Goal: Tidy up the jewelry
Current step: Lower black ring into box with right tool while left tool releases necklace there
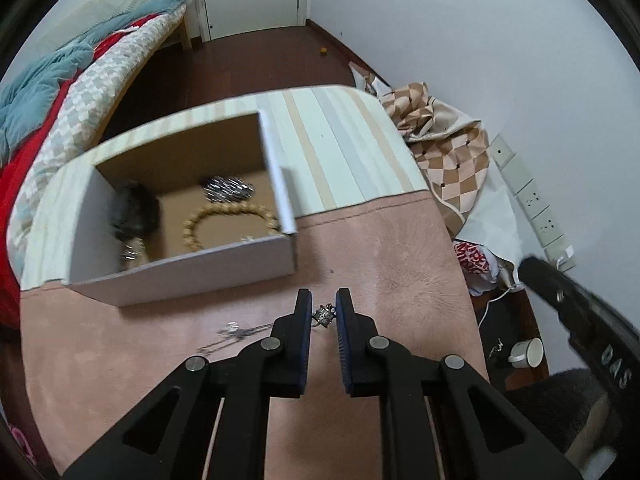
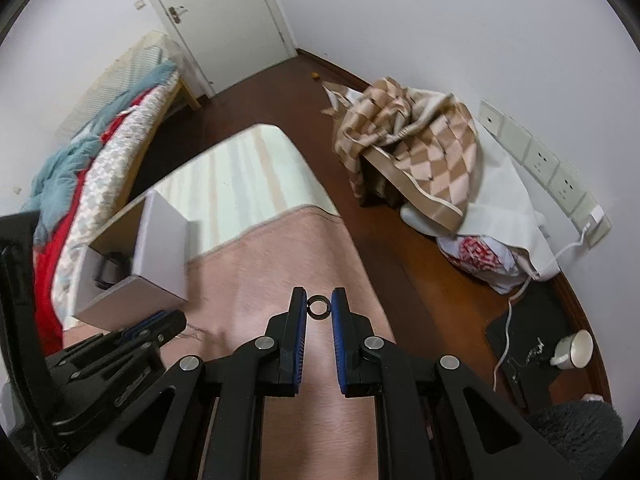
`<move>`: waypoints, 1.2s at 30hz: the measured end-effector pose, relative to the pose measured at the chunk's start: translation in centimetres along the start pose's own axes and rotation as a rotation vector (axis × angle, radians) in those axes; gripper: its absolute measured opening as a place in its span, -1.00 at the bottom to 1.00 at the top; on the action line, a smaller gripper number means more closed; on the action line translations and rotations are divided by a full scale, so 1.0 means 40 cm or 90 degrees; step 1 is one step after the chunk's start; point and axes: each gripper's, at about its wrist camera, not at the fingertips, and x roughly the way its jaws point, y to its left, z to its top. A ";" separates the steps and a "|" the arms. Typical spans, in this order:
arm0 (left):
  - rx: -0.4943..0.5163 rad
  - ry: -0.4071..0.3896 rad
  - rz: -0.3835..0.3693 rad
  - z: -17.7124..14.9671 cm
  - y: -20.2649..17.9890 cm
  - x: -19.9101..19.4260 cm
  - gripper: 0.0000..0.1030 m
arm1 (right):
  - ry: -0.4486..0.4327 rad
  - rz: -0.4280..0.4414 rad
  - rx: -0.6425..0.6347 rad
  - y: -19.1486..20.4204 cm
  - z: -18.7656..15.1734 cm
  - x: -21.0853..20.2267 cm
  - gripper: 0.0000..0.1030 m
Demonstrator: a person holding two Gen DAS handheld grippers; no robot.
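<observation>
An open cardboard box point(image 1: 188, 270) stands on the pink cloth point(image 1: 392, 272). Inside lie a wooden bead bracelet point(image 1: 228, 220), a silver chain bracelet point(image 1: 228, 189), a dark fuzzy piece point(image 1: 136, 208) and a small metal item point(image 1: 132, 252). My left gripper point(image 1: 324, 312) is shut on a small silver charm point(image 1: 323, 314), just right of the box's near corner. A thin silver chain point(image 1: 236, 332) lies on the cloth left of those fingers. My right gripper point(image 2: 319, 307) is shut on a dark ring point(image 2: 319, 307), held above the cloth. The box point(image 2: 132, 276) and the left gripper point(image 2: 156, 328) show at the left of the right wrist view.
A striped cloth point(image 1: 332, 148) covers the far part of the surface. A bed with red and blue bedding point(image 1: 60, 92) stands to the left. A checked blanket point(image 2: 416, 160), a bag point(image 2: 476, 256), a cable and a white cup point(image 2: 572, 350) lie on the brown floor at right.
</observation>
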 end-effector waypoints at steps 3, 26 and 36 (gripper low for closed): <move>-0.016 0.001 -0.008 0.004 0.038 -0.040 -0.82 | -0.014 0.025 -0.014 0.044 0.021 -0.033 -0.75; -0.083 -0.130 -0.040 0.218 0.225 -0.353 -0.82 | -0.043 0.160 -0.100 0.315 0.199 -0.131 -0.75; -0.127 -0.050 -0.035 0.244 0.321 -0.220 -0.82 | 0.127 0.228 -0.116 0.410 0.247 0.075 -0.75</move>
